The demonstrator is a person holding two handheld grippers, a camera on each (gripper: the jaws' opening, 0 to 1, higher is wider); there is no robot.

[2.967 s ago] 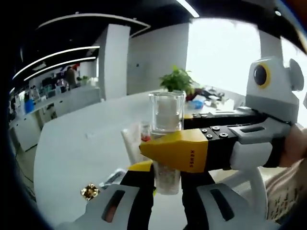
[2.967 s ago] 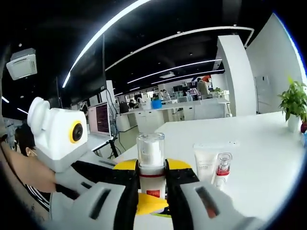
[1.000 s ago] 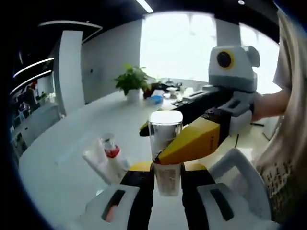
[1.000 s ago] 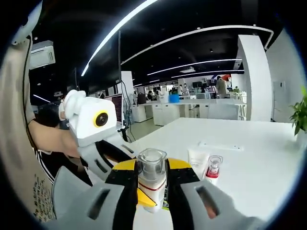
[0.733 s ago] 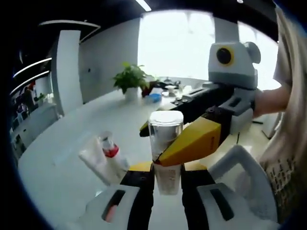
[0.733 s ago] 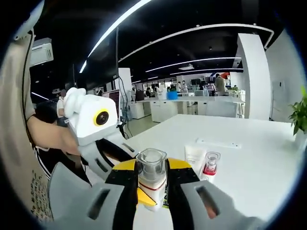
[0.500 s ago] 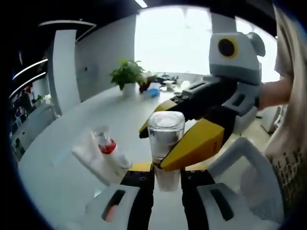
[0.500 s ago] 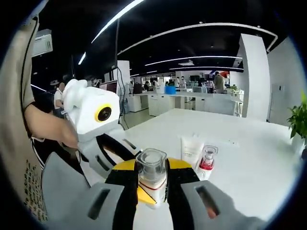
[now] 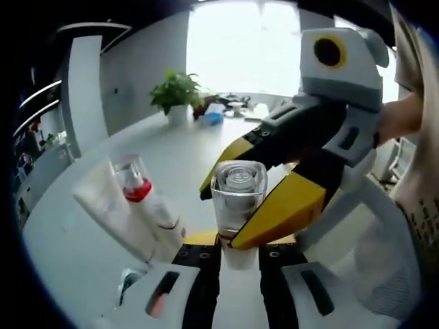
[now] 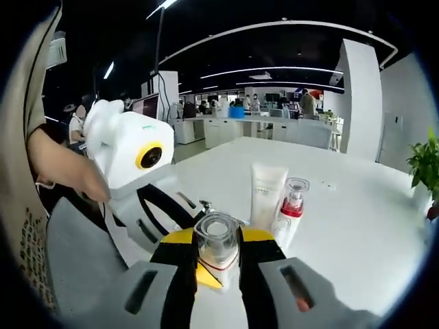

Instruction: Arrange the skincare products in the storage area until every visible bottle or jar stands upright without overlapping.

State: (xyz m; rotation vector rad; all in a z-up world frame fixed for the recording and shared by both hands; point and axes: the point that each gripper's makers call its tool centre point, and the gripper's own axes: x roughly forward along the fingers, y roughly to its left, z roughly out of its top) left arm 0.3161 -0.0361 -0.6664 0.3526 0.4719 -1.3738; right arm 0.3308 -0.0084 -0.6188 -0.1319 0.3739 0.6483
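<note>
A small bottle with a clear cap [image 9: 238, 195] is held just above the white table [image 9: 171, 147], and both grippers grip it. My left gripper [image 9: 238, 243] is shut on its lower body. My right gripper [image 9: 223, 216] comes in from the right, its yellow jaws pressed against either side of the bottle. In the right gripper view the same bottle [image 10: 217, 248] sits between the jaws of my right gripper [image 10: 217, 266], and the left gripper [image 10: 204, 243] reaches it from the left. A white tube [image 9: 113, 212] and a red-collared pump bottle [image 9: 135, 184] stand together close by.
The tube [image 10: 267, 188] and the pump bottle [image 10: 291, 199] stand just beyond the held bottle in the right gripper view. A potted plant [image 9: 177, 92] and small items sit at the table's far end. A white chair [image 9: 363, 253] and a person's arm [image 10: 58, 168] are beside me.
Both cameras have tipped down and come closer to the table, so the tube and pump bottle look larger and nearer. Both grippers have kept their hold on the clear-capped bottle.
</note>
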